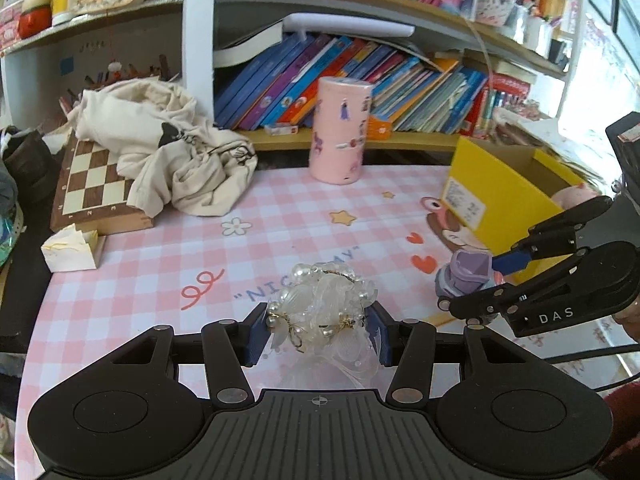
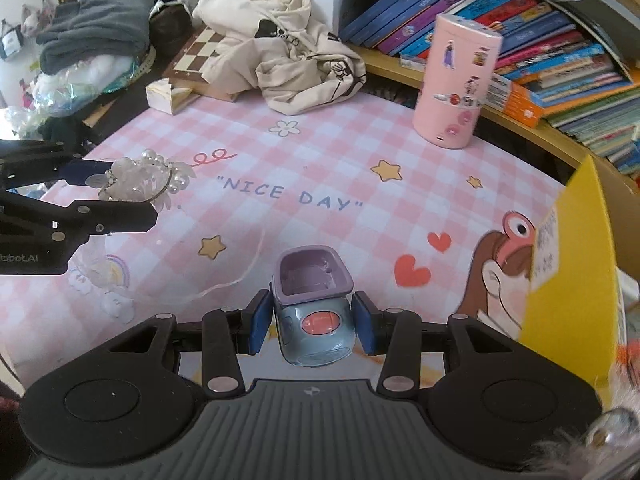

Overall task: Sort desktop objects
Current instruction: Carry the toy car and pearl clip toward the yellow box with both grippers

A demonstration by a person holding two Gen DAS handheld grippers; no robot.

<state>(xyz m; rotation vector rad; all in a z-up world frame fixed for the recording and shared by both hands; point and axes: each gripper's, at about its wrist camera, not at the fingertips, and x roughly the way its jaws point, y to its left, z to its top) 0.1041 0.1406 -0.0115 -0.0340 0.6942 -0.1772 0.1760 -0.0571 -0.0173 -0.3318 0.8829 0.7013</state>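
Observation:
My left gripper [image 1: 318, 330] is shut on a white pearl-and-petal hair ornament [image 1: 320, 304], held above the pink checked desk mat [image 1: 160, 264]. The same ornament [image 2: 140, 178] shows at the left of the right wrist view, between the left gripper's fingers [image 2: 116, 216]. My right gripper [image 2: 312, 326] is shut on a small blue-grey toy with a purple open top and a pink button [image 2: 314, 312]. In the left wrist view that toy [image 1: 466, 272] hangs beside the open yellow box [image 1: 500, 200], with the right gripper [image 1: 480, 280] around it.
A pink sticker-covered cylinder [image 1: 342, 130] stands at the back of the mat, before a shelf of books [image 1: 360, 80]. A cream cloth [image 1: 168, 144] lies over a chessboard [image 1: 92, 184] at the left, with a small paper box [image 1: 72, 250] near it. The yellow box [image 2: 572, 256] holds a pink plush.

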